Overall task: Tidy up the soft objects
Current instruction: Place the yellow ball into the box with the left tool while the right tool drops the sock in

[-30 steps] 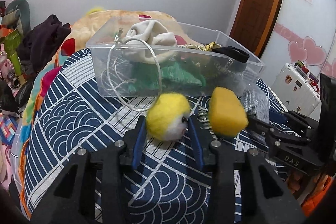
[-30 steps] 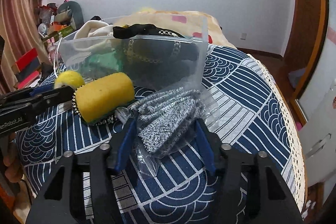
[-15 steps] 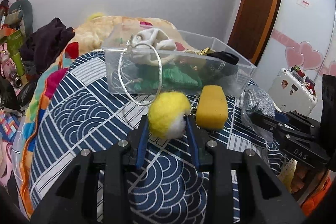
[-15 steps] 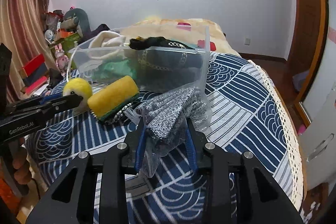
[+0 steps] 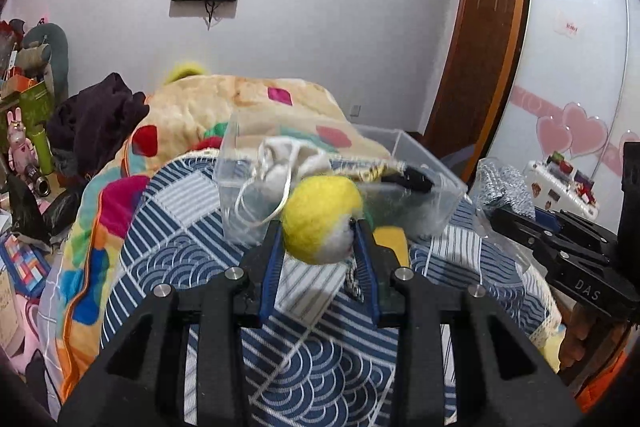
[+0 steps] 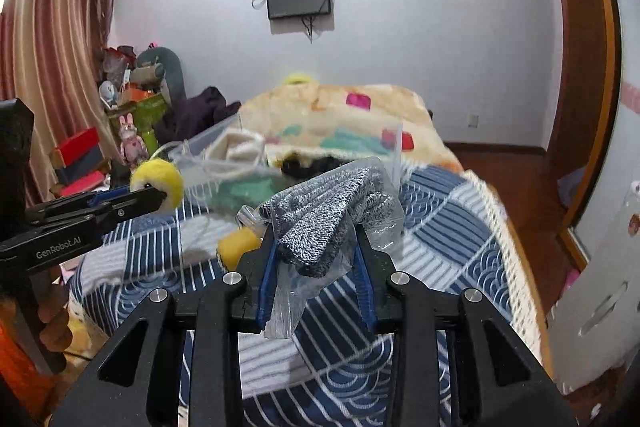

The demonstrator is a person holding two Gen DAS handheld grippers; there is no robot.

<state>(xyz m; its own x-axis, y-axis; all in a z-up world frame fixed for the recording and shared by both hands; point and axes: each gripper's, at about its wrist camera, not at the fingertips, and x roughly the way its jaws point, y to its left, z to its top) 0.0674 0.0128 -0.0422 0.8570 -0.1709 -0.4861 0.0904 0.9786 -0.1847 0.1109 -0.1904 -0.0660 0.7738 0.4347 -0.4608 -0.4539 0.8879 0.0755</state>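
My left gripper [image 5: 318, 227] is shut on a yellow and white felt ball [image 5: 320, 215] and holds it in the air before the clear plastic bin [image 5: 240, 203]. The ball also shows in the right wrist view [image 6: 158, 183]. My right gripper [image 6: 316, 247] is shut on grey knit gloves in a clear bag [image 6: 324, 219], lifted above the bed; the bag also shows in the left wrist view [image 5: 502, 183]. The bin holds a cream cloth [image 5: 280, 163], green fabric and a black item. A yellow sponge [image 6: 238, 247] lies on the blue patterned bedspread [image 5: 180, 227].
A colourful blanket [image 5: 192, 115] and dark clothes [image 5: 96, 119] lie behind the bin. Toys and boxes [image 6: 132, 115] crowd the left side. A wooden door [image 5: 472, 47] and white suitcase [image 5: 560, 187] stand on the right. The bed edge [image 6: 516, 251] drops off at right.
Both grippers have risen from the bedspread with their objects. The sponge stayed on the bed. The bin now appears lower and farther in both views.
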